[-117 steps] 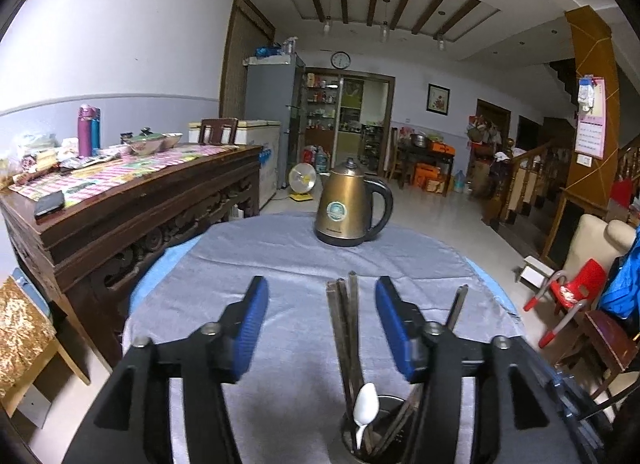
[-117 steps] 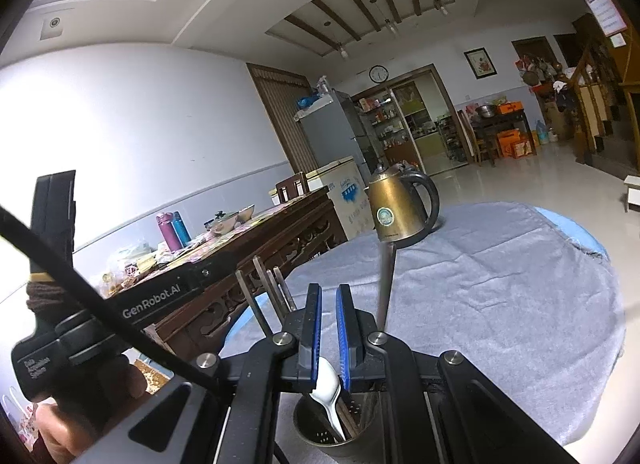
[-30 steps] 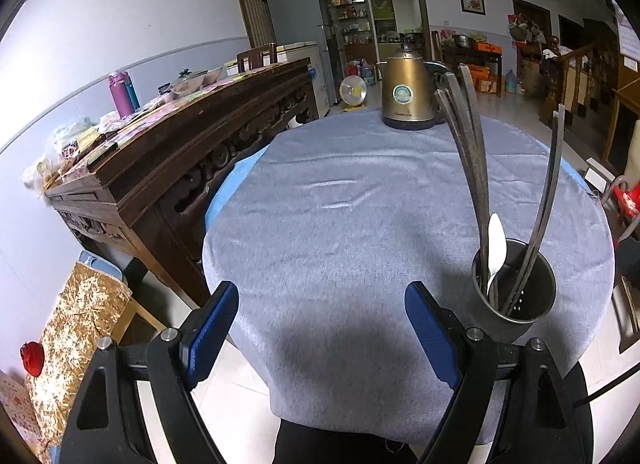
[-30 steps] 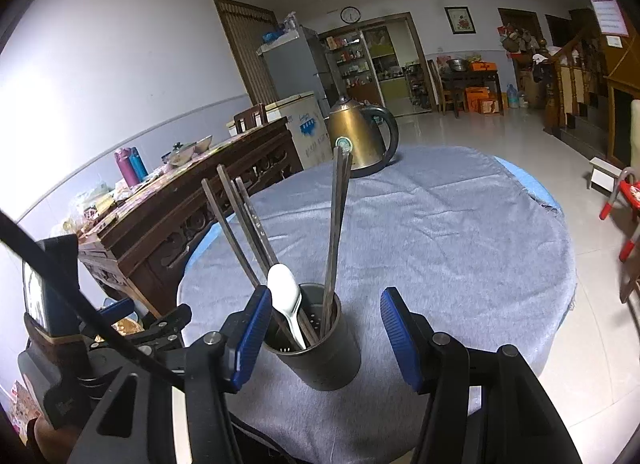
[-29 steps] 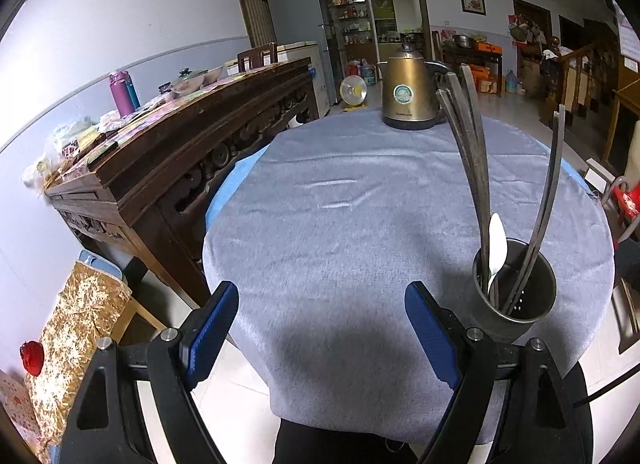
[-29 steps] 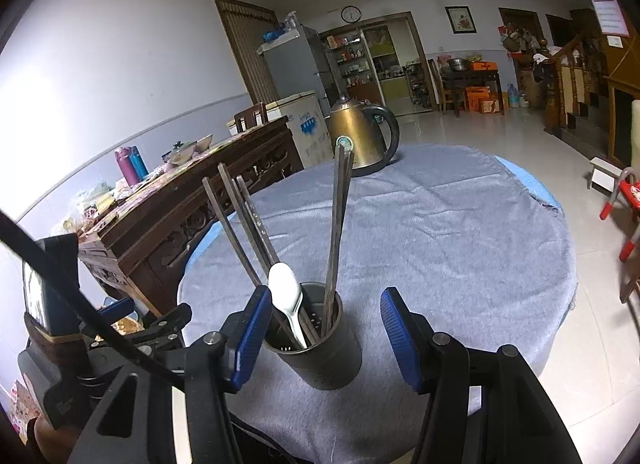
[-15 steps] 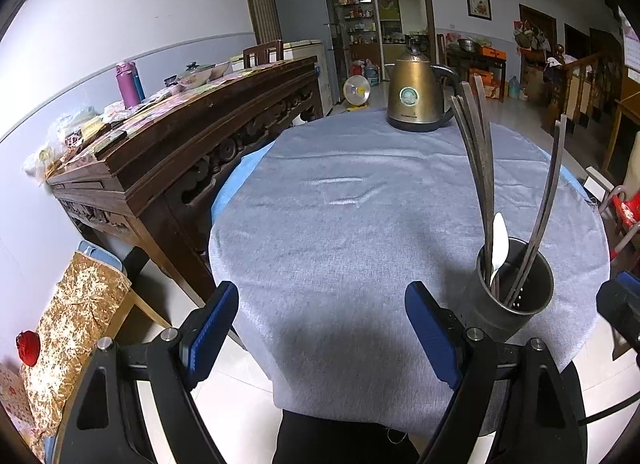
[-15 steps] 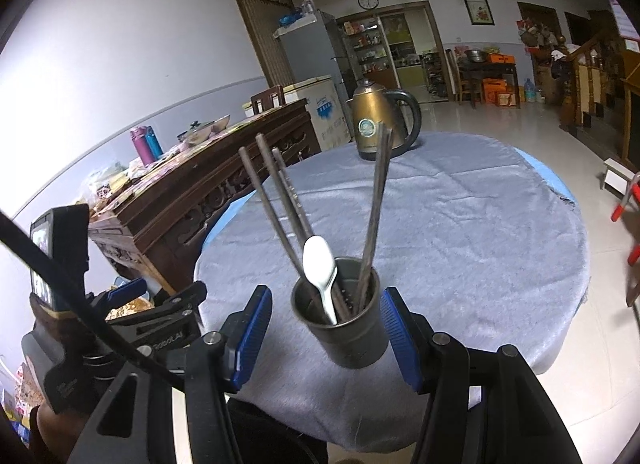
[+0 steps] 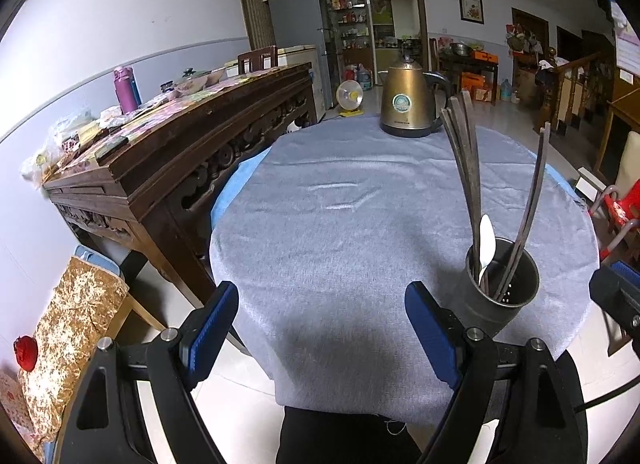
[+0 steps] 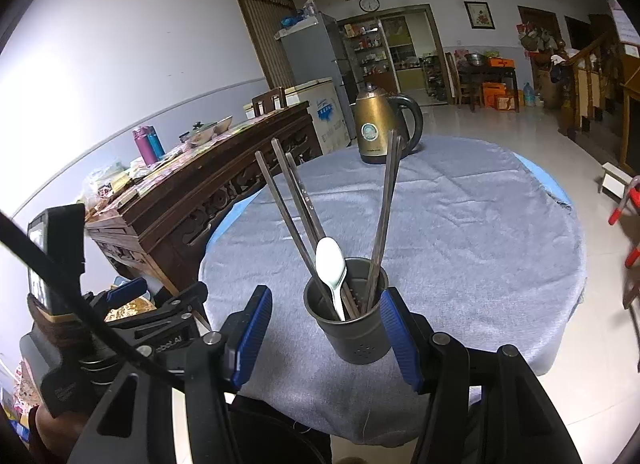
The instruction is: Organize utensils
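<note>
A dark metal utensil holder [image 10: 352, 328] stands near the front edge of the round grey-clothed table [image 10: 480, 224]. It holds a white spoon [image 10: 331, 264] and several dark chopsticks [image 10: 382, 216]. My right gripper [image 10: 326, 338] is open and empty, its jaws either side of the holder but nearer the camera. In the left wrist view the holder [image 9: 500, 292] stands at the right. My left gripper [image 9: 322, 328] is open and empty over the table's near edge, left of the holder.
A gold electric kettle [image 9: 406, 106] stands at the table's far side. A carved dark wooden sideboard [image 9: 168, 152] with clutter runs along the left. A red chair [image 9: 620, 208] stands right of the table.
Both grippers have drawn back from the holder toward the table's near edge. The right gripper, shut on the spoon 3.9 s ago, is open and the spoon stands in the holder.
</note>
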`<action>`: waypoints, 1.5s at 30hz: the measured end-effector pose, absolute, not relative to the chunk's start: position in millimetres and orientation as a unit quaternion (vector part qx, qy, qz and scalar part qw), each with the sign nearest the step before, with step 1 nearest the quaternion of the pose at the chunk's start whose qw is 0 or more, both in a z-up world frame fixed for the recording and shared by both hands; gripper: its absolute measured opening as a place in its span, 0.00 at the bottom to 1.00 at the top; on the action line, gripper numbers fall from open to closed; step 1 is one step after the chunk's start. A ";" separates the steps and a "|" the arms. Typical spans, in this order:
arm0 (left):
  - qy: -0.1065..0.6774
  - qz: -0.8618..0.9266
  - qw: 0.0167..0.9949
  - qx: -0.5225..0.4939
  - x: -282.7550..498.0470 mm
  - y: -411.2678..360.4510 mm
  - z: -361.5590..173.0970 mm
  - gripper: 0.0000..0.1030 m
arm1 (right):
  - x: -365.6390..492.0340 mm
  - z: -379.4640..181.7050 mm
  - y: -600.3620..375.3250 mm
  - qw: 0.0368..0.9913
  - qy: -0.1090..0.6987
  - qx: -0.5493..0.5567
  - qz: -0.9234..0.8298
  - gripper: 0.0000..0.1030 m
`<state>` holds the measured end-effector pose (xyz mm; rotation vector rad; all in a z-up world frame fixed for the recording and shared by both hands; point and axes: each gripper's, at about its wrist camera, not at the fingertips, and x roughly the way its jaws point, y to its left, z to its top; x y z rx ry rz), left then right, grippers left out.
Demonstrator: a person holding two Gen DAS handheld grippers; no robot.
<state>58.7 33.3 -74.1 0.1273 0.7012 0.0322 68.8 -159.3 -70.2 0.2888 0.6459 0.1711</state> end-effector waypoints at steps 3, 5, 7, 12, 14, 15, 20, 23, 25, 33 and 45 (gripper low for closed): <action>0.339 0.011 0.938 0.068 55.4 32.5 -69.8 0.83 | 66.4 -65.8 -160.6 0.936 0.311 0.142 0.079 0.59; 0.336 0.009 0.939 0.070 52.9 32.4 -67.2 0.83 | 66.0 -63.8 -161.7 0.937 0.308 0.143 0.078 0.59; 0.333 0.007 0.940 0.072 49.9 32.1 -63.3 0.83 | 64.2 -61.6 -162.8 0.938 0.304 0.146 0.076 0.59; 0.323 0.003 0.943 0.079 40.4 28.7 -52.0 0.83 | 59.6 -54.5 -166.1 0.940 0.297 0.150 0.071 0.59; 0.317 0.001 0.945 0.081 36.1 27.2 -46.1 0.83 | 55.9 -50.9 -167.4 0.942 0.292 0.150 0.069 0.59; 0.315 0.000 0.946 0.081 34.1 26.6 -43.4 0.83 | 54.0 -49.1 -168.3 0.942 0.290 0.151 0.068 0.59; 0.303 -0.003 0.950 0.083 26.7 23.5 -31.1 0.83 | 44.8 -43.2 -172.1 0.942 0.292 0.152 0.063 0.59; 0.296 -0.003 0.951 0.083 22.4 22.3 -24.5 0.83 | 39.3 -40.6 -174.2 0.940 0.297 0.155 0.059 0.59; 0.293 -0.003 0.953 0.082 18.7 21.7 -20.9 0.83 | 34.6 -38.4 -175.9 0.940 0.299 0.158 0.056 0.59; 0.280 -0.004 0.957 0.079 6.1 21.6 -9.1 0.83 | 19.8 -26.1 -179.5 0.941 0.292 0.160 0.051 0.59; 0.272 -0.008 0.959 0.075 -0.7 25.2 -4.7 0.83 | 13.7 -15.4 -170.8 0.945 0.285 0.152 0.057 0.59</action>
